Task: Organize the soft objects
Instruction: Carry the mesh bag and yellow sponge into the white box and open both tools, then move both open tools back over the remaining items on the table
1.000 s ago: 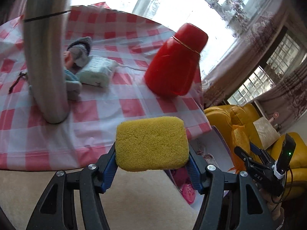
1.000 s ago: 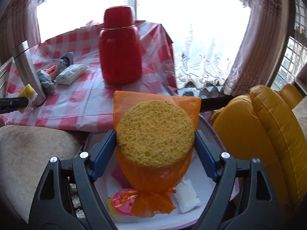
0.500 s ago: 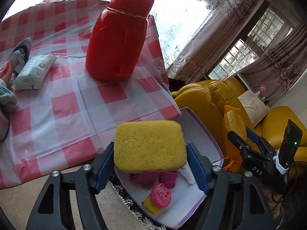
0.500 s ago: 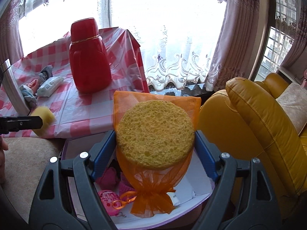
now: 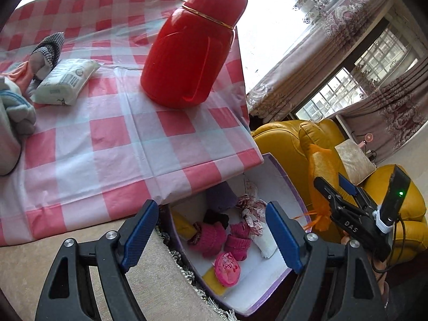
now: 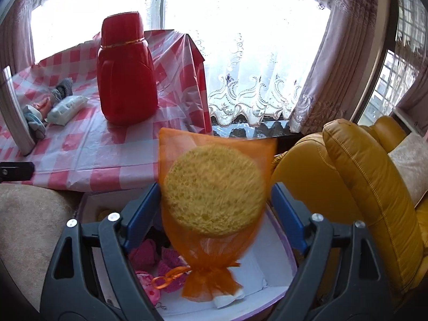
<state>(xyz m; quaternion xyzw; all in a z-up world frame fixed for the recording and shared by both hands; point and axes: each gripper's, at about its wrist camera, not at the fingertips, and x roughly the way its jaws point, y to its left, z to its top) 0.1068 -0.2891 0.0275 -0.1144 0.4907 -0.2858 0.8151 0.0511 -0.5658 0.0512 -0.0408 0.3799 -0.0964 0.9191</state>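
Left gripper jaws apart, nothing between them — over the white box of soft items. Right gripper: pads look off the blurred bagged sponge — probably released, above the box.

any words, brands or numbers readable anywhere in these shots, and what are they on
"DAS": white letters on the black body of the right gripper, seen from the left wrist view.
White tissue pack on the checked tablecloth: printed lines, too small to read.
Pink round item in the white box: raised marks, not legible.
Nothing else readable.
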